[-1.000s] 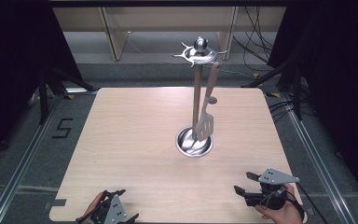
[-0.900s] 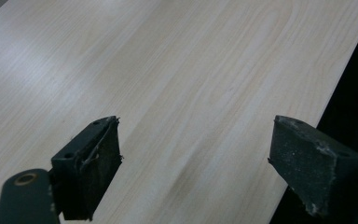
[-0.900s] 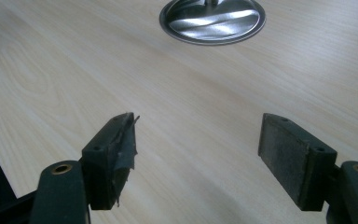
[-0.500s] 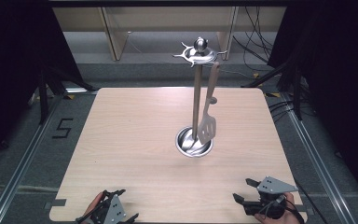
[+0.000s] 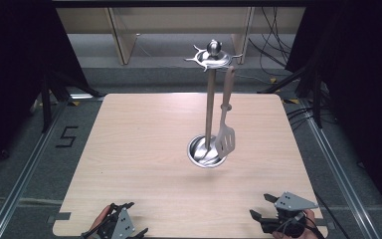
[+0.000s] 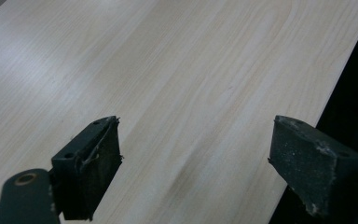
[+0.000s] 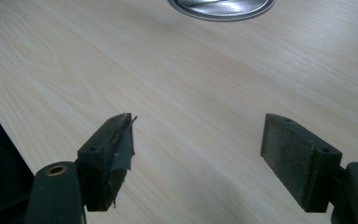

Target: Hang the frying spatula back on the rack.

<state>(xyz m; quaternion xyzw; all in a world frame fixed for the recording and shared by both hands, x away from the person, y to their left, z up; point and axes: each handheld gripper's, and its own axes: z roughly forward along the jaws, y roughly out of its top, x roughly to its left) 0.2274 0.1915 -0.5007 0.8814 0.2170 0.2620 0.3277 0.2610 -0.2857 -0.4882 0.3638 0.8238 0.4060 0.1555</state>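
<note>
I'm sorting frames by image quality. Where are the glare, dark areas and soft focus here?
High view: the surroundings are nearly black, the table is evenly lit, and the stand's round base shows bright highlights. Right gripper view: glare on that base, and the near jaws look slightly soft. Left gripper view: a faint shadow on the wood.

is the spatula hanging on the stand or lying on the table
Hanging. The spatula dangles from a hook at the top of the stand, blade down beside the round base.
</note>
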